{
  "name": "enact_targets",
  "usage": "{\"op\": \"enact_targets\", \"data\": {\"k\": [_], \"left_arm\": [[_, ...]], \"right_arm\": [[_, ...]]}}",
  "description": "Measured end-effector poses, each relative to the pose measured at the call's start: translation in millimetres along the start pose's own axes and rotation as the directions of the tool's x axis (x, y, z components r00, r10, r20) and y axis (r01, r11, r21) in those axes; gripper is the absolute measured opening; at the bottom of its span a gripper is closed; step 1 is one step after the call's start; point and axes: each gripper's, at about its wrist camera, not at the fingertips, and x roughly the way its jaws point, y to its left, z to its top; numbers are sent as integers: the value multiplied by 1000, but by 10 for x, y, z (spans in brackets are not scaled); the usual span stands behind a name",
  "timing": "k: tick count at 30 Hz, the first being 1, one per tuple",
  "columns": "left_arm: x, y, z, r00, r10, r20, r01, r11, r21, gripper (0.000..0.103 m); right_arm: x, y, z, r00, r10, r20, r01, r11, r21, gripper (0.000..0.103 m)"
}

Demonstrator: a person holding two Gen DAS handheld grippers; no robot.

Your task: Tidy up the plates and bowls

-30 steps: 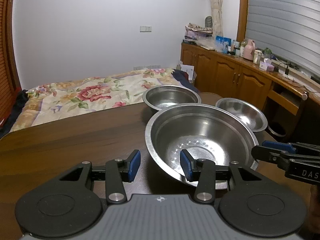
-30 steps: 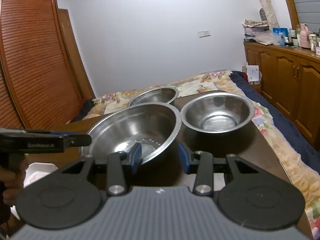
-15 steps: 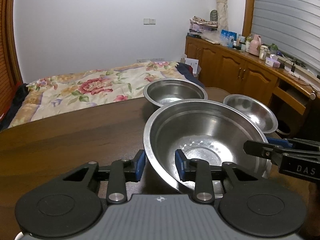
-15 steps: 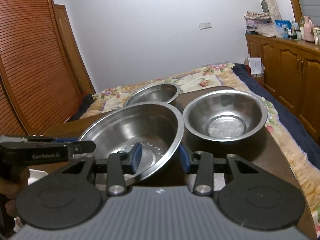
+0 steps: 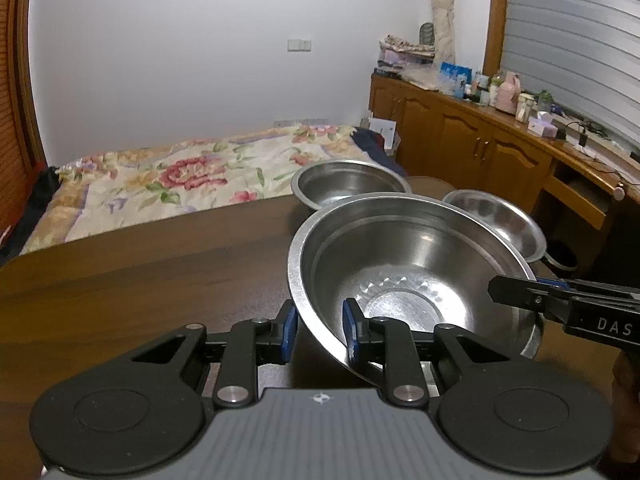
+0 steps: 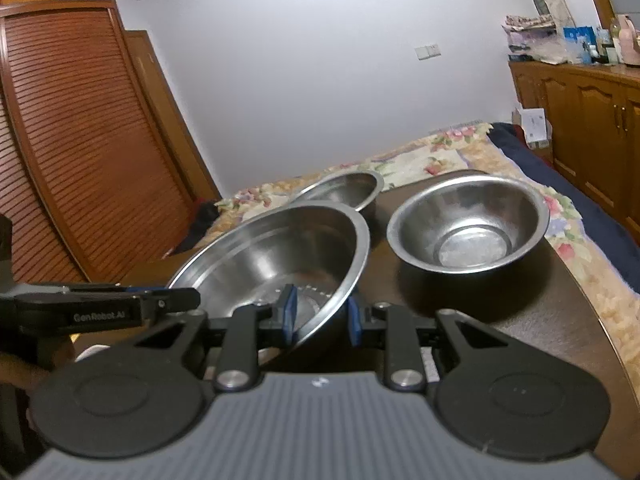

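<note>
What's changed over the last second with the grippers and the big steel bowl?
Both grippers have closed in on the large stainless steel bowl: the left gripper and right gripper each now straddle its rim on opposite sides, jaws narrower than before but not visibly clamped. The bowl looks tilted and nearer. The two smaller steel bowls on the dark wooden table look unmoved.
</note>
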Motion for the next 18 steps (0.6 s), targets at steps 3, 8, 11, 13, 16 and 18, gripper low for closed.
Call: {"op": "enact_targets", "data": {"k": [3, 8, 11, 13, 16, 18], "left_arm": [[-111, -15, -6, 1000, -22, 14, 22, 1000, -1, 27], [-301, -74, -86, 998, -60, 35, 59, 998, 7, 27], [-380, -136, -154, 996, -80, 39, 80, 997, 15, 27], [-423, -164, -204, 995, -90, 40, 90, 996, 17, 27], [-482, -187, -284, 994, -105, 42, 105, 994, 15, 27], [-518, -207, -333, 993, -111, 42, 111, 994, 16, 27]], "right_arm": [[-78, -13, -11, 1000, 17, 8, -17, 1000, 16, 28], [-203, -67, -68, 999, 40, 5, -41, 998, 50, 28], [-273, -93, -118, 999, 42, 5, -42, 998, 56, 28], [-322, -108, -145, 999, 44, 4, -44, 997, 61, 28], [-397, -110, -198, 999, 47, 3, -47, 997, 61, 28], [-437, -105, -221, 999, 46, 2, -46, 998, 52, 27]]}}
